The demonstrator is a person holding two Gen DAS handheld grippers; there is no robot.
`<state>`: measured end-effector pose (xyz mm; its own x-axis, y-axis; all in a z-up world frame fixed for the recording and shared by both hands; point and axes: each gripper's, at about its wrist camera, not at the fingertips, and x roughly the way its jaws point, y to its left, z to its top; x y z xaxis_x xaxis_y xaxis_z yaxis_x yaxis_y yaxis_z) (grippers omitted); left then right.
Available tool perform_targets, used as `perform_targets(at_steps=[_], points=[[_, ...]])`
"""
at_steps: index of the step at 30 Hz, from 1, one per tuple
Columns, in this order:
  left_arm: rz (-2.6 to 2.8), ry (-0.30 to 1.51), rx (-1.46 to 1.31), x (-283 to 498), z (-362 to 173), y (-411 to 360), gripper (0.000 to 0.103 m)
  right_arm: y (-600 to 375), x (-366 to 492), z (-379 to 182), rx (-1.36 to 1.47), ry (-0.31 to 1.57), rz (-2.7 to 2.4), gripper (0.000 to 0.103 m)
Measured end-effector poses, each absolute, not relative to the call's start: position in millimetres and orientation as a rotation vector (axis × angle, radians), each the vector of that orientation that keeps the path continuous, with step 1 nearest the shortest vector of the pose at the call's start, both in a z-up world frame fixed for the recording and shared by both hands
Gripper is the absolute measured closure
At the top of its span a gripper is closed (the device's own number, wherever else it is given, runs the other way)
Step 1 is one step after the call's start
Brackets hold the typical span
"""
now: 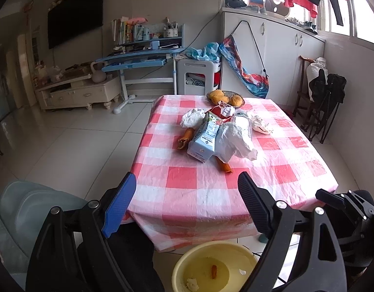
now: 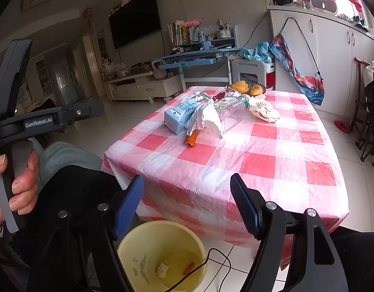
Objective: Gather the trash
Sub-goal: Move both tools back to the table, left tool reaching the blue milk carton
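On table, carton (image 1: 204, 137) lengthwise toward camera, bottle (image 2: 232, 111) alongside

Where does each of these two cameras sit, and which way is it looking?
Left wrist: on the left tongs, looking down past them at the checked table; the right tongs' frame shows at right.
Right wrist: on the right tongs, facing likewise; the person's hand grips the left tongs.
Both show the milk carton, yellow bucket.

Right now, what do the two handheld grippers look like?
Each is a black frame with silver rivets, one blue ribbed finger and one black ribbed finger. The left gripper's body, seen from the right gripper, reads "GenRobot_AI", with a grey trigger under the person's hand.
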<state>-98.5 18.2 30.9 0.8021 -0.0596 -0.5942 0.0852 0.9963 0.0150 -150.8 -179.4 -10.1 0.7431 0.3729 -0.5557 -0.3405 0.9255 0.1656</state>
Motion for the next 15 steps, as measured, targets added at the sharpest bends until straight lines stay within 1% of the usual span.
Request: perform_targets(at_steps=[9, 15], points=[[-0.081, 0.650, 0.040, -60.1, 26.1, 16.7, 0.020, -176.5, -139.1, -7.3, 0.046, 0.624, 0.388, 0.032], [-0.095, 0.655, 0.079, -11.4, 21.6, 1.7, 0.020, -175.7, -115.9, -6.1, 0.051, 0.630, 0.375, 0.032]])
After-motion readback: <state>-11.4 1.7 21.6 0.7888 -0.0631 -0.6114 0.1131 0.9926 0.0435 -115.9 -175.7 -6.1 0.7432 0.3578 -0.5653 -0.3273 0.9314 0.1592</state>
